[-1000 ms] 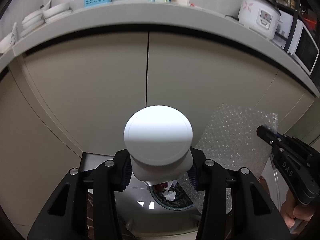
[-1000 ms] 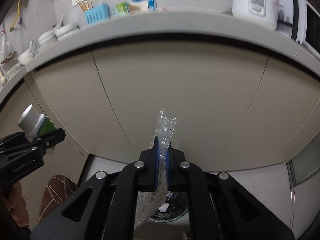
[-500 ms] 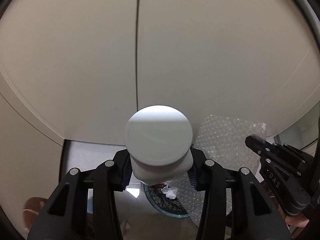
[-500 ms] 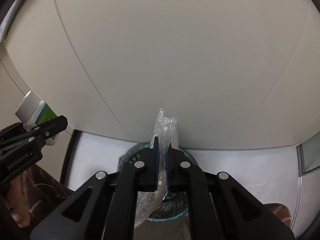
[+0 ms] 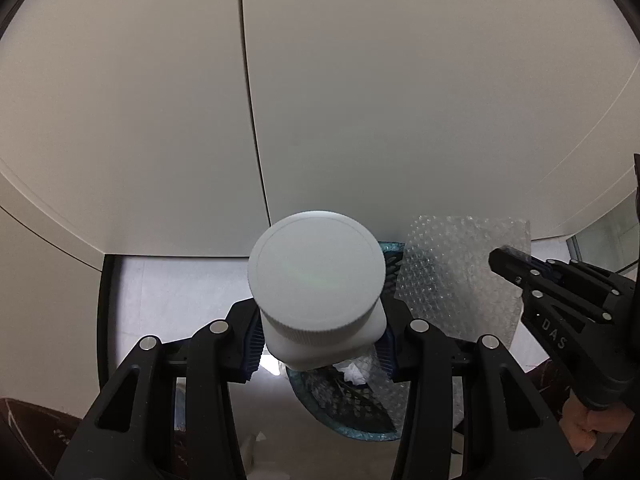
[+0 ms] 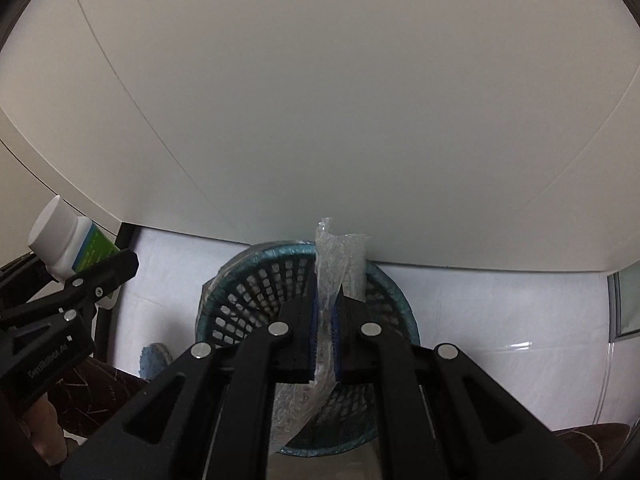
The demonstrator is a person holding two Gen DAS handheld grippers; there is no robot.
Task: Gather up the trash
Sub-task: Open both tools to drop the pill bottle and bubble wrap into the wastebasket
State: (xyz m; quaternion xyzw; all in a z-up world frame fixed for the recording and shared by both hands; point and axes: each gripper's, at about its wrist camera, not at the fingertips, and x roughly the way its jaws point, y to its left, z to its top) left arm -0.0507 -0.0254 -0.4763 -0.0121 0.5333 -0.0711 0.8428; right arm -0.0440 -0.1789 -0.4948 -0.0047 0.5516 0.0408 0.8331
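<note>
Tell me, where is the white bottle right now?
The white bottle sits between the left gripper fingers, above the blue basket, with the bubble wrap on its right. The right wrist view shows it far left.

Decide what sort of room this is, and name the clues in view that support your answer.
Probably a home kitchen or utility corner, seen at floor level: plain cream cabinet doors rise above a white tiled floor, and a blue mesh wastebasket stands against them.
</note>
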